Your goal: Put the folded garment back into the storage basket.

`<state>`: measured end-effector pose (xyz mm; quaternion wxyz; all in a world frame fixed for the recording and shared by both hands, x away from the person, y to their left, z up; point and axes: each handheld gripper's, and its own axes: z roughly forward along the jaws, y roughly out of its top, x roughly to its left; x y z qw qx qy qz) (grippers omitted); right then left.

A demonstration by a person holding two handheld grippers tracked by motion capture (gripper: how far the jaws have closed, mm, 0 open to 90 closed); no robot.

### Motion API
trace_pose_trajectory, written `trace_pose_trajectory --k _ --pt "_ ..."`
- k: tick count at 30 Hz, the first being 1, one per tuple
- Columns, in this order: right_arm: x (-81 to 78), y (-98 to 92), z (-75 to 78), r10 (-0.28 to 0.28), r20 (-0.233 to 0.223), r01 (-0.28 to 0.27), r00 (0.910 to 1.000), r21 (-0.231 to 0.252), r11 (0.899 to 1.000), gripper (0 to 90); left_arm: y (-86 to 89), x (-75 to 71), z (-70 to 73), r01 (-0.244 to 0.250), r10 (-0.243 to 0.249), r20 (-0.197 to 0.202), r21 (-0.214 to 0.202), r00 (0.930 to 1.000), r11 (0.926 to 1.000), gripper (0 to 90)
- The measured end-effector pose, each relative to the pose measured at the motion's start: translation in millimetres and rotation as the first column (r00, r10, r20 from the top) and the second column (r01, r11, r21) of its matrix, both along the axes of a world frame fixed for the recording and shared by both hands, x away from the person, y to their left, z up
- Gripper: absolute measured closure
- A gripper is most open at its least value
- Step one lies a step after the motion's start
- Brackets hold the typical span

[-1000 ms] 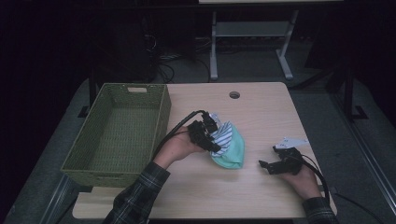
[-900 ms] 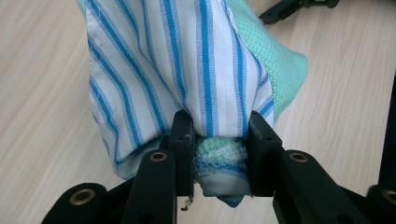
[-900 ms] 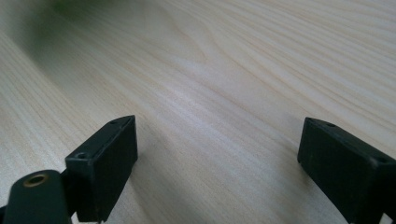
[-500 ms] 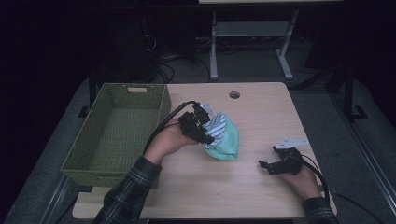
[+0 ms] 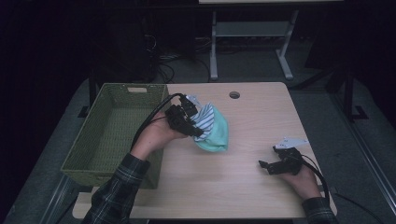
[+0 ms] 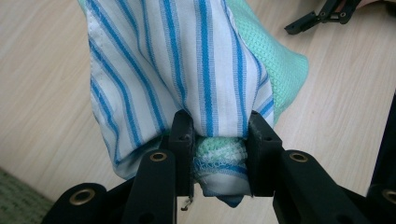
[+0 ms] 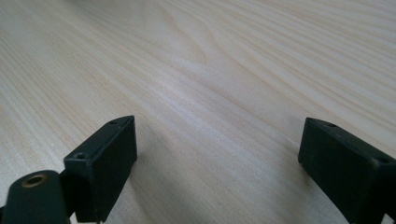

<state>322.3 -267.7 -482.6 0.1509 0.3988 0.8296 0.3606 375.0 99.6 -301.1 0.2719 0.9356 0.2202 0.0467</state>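
A bundle of cloth (image 5: pixel 215 132), one piece white with blue stripes (image 6: pixel 187 60) and one mint green (image 6: pixel 286 65), hangs just above the wooden table (image 5: pixel 252 116). My left gripper (image 5: pixel 193 127) is shut on its gathered end, and in the left gripper view (image 6: pixel 219 135) both pads press the bunched fabric. My right gripper (image 5: pixel 267 165) rests near the table's right front, held by a hand. Its jaws stand wide open over bare wood in the right gripper view (image 7: pixel 217 154).
A green woven basket (image 5: pixel 107 175) stands at the table's left edge, close beside the left hand. A round cable hole (image 5: pixel 234 95) sits at the back of the table. Dark floor, cables and a stand lie beyond.
The left gripper has risen and moved left and away, toward the basket, carrying the cloth bundle. The right gripper has stayed in place.
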Motion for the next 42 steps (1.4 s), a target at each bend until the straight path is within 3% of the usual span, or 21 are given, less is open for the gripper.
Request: trace_pose_trajectory --k 21,31,42 --pt "0.0 0.1 0.0 0.0 0.0 0.0 1.0 0.001 1.0 11.1 49.5 1.4 19.5 -0.089 0.089 0.026 -0.003 0.9957 0.996 67.8" --pt "0.0 0.0 -0.1 0.0 0.001 0.0 1.0 0.001 1.0 11.1 80.0 -0.3 30.7 -0.163 0.164 0.045 -0.028 0.9854 0.9862 67.8" --pt "0.0 0.0 -0.1 0.0 0.001 0.0 1.0 0.001 1.0 11.1 117.6 -3.5 38.0 -0.239 0.243 0.06 -0.056 0.9683 0.9693 67.8"
